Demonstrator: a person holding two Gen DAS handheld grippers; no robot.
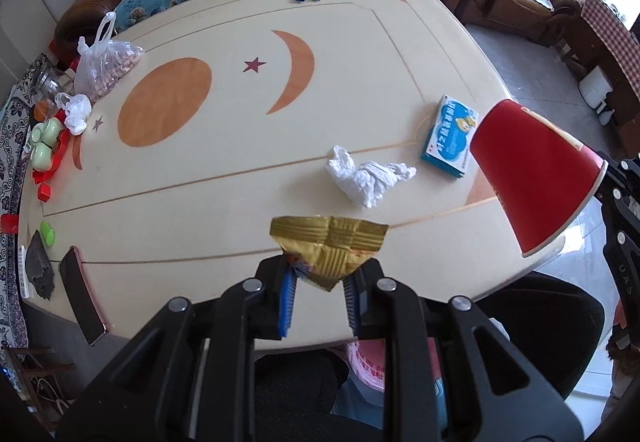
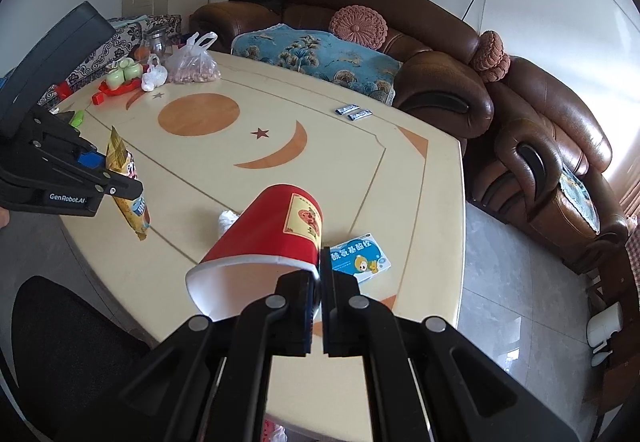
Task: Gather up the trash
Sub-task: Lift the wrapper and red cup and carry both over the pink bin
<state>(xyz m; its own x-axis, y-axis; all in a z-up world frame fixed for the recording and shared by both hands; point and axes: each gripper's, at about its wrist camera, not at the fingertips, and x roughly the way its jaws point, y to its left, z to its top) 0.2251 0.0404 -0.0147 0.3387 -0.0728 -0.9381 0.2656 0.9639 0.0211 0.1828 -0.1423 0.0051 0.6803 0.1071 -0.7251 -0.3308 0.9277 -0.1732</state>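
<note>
We are holding the gold wrapper (image 1: 328, 246) pinched in our left gripper (image 1: 320, 282) and the red cup (image 2: 264, 238) clamped by its rim in our right gripper (image 2: 320, 306), both above the table (image 1: 200, 202), while the crumpled tissue (image 1: 368, 178) is lying on it uncollected

Black tool (image 1: 319, 282) arms, silver screws, blue pads (image 1: 289, 298)
</note>
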